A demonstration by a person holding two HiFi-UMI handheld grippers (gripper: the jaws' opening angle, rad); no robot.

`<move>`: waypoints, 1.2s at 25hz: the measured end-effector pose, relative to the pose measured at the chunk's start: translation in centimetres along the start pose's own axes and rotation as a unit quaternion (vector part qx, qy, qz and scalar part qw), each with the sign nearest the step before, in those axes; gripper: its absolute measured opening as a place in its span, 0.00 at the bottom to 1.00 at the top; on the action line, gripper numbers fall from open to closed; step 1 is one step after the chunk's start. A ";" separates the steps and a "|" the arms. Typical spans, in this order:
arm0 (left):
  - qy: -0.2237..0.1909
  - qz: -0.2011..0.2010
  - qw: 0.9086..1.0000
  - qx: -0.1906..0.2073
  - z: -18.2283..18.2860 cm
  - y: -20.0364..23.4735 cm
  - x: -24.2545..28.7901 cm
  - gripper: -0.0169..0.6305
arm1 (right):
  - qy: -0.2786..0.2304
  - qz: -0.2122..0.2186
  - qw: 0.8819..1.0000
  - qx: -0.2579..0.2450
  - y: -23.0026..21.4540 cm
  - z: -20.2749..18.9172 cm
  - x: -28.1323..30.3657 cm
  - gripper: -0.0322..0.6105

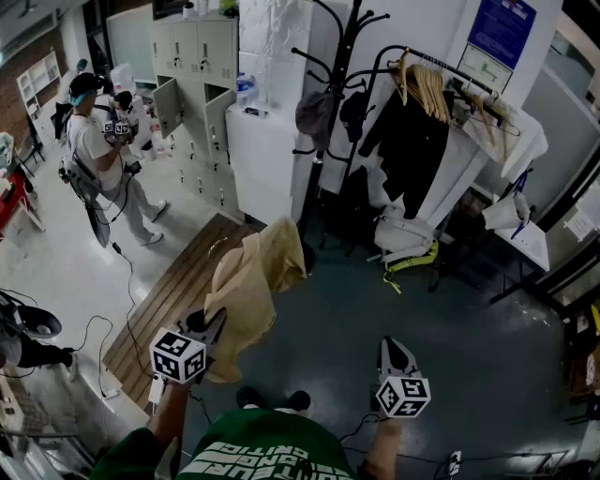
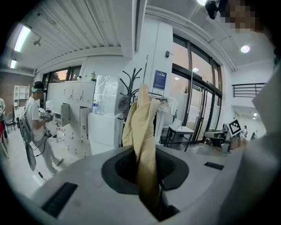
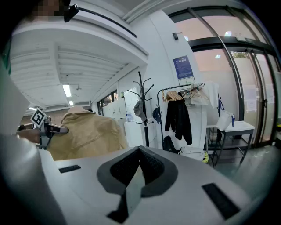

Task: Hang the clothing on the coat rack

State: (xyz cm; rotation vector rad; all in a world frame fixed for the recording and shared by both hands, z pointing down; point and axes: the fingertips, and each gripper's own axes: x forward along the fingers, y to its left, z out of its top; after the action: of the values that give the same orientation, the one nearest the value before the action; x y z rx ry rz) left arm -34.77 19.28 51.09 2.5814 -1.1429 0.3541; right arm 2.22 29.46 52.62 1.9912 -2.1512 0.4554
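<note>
Honestly, the left tongs [image 1: 210,326] are clamped on the tan jacket [image 1: 251,281], out at 11 o'clock; the right tongs [image 1: 395,353] are pinched together, holding nothing. I'd carry it collar-high to a free hook on the coat rack [image 1: 330,112] at 12 o'clock.

No wording can be read here: the blue poster [image 1: 502,28] on the far wall, right, is too small to make out, and the white lettering on the near green shirt [image 1: 272,457] is illegible.
</note>
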 end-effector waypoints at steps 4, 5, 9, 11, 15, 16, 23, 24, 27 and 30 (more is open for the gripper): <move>0.002 0.008 1.000 -0.001 -0.3 -0.8 0.6 0.11 | 0.000 0.003 1.000 0.002 -1.2 -0.3 -0.2 0.06; 0.002 0.010 1.000 -0.001 -0.3 -1.1 0.8 0.11 | 0.000 0.004 1.000 0.003 -1.6 -0.3 -0.1 0.06; 0.004 0.022 1.000 -0.005 -0.2 -2.3 1.9 0.11 | -0.001 0.012 1.000 0.005 -3.7 -0.1 0.1 0.06; 0.003 0.030 1.000 -0.009 -0.2 -2.8 2.4 0.11 | -0.005 0.016 1.000 0.011 -4.8 0.1 0.4 0.06; 0.004 0.045 0.999 -0.016 -0.3 -3.9 3.4 0.11 | -0.010 0.023 0.999 0.019 -6.8 0.4 0.8 0.06; 0.004 0.049 0.999 -0.018 -0.4 -4.2 3.6 0.11 | -0.009 0.026 0.999 0.017 -7.2 0.3 0.8 0.06; 0.000 0.065 0.997 -0.030 -0.4 -6.3 6.0 0.11 | 0.008 0.037 0.999 0.011 -10.4 -0.4 0.6 0.06; -0.001 0.067 0.997 -0.033 -0.4 -6.4 6.3 0.11 | 0.009 0.037 0.999 0.011 -10.7 -0.5 0.5 0.06; 0.002 0.071 0.997 -0.038 -0.7 -6.8 7.2 0.11 | 0.012 0.035 0.999 0.013 -11.7 -0.7 0.2 0.06; 0.003 0.070 0.997 -0.043 -0.7 -7.1 8.3 0.11 | 0.016 0.027 0.999 0.015 -13.0 -0.9 0.1 0.06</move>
State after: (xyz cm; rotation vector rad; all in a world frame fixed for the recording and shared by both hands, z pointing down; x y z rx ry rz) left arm -24.09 18.50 53.29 2.4307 -1.3123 0.3351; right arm 15.08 28.95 54.86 1.9324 -2.1948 0.5280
